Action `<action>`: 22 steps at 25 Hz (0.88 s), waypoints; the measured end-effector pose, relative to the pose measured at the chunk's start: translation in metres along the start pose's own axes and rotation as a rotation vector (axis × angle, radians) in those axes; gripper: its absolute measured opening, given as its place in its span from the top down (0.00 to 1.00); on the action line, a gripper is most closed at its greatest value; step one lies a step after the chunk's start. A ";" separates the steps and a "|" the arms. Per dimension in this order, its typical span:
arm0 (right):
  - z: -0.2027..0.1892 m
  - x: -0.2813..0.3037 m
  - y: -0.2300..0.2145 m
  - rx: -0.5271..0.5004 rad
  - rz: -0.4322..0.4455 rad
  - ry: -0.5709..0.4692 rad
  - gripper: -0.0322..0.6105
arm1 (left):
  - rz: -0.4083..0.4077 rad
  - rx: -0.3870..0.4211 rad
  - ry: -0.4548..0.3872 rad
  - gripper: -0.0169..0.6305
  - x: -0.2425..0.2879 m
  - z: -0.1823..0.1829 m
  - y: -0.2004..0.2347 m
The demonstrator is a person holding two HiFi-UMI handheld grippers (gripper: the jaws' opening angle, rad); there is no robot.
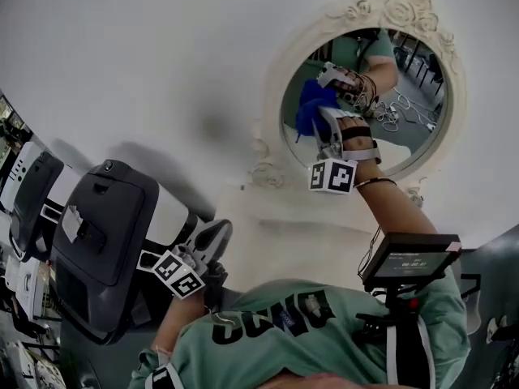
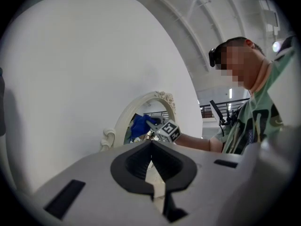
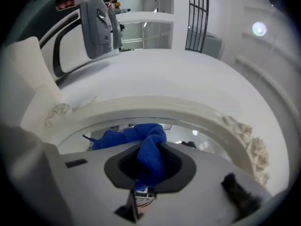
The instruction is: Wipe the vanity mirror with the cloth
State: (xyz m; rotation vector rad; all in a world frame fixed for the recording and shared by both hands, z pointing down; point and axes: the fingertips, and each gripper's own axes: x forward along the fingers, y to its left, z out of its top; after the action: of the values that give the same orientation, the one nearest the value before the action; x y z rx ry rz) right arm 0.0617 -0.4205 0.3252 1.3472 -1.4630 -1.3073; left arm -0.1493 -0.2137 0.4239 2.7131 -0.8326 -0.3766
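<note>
one blue cloth (image 3: 151,142) clamped in the right tongs (image 3: 149,166), wad against the vanity mirror (image 1: 409,124) glass to wipe; left tongs (image 2: 151,166) closed on nothing, held low, out of the way.

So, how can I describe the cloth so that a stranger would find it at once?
On the white wall there is an oval mirror with a cream carved rim. At the left side of its glass, the right gripper is shut on a bunched cloth. It is the only bright blue thing there.
</note>
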 end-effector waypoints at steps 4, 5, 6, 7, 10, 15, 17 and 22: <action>0.009 0.006 -0.105 -0.017 -0.166 -0.001 0.87 | -0.007 0.022 -0.041 0.96 -0.001 0.011 -0.007; 0.009 0.008 -0.123 -0.022 -0.193 0.008 0.87 | -0.009 0.027 -0.047 0.96 -0.002 0.013 -0.008; 0.007 0.010 -0.136 -0.026 -0.213 0.021 0.87 | -0.009 0.031 -0.052 0.96 -0.003 0.015 -0.009; 0.005 0.013 -0.147 -0.030 -0.224 0.037 0.87 | -0.009 0.036 -0.056 0.96 -0.004 0.017 -0.010; 0.001 0.021 -0.157 -0.045 -0.230 0.074 0.87 | -0.003 0.043 -0.068 0.96 -0.010 0.023 -0.009; 0.005 0.031 -0.158 -0.055 -0.233 0.073 0.87 | 0.025 0.043 -0.094 0.96 -0.016 0.031 0.000; 0.006 0.033 -0.159 -0.066 -0.236 0.068 0.87 | 0.023 0.036 -0.092 0.96 -0.013 0.029 0.001; 0.006 0.032 -0.140 -0.087 -0.222 0.074 0.88 | -0.013 0.020 -0.063 0.96 -0.002 0.023 -0.007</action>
State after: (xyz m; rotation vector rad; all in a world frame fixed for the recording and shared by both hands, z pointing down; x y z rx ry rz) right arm 0.0815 -0.4405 0.1845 1.5169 -1.2196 -1.4269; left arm -0.1549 -0.2111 0.4009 2.7393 -0.8395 -0.4618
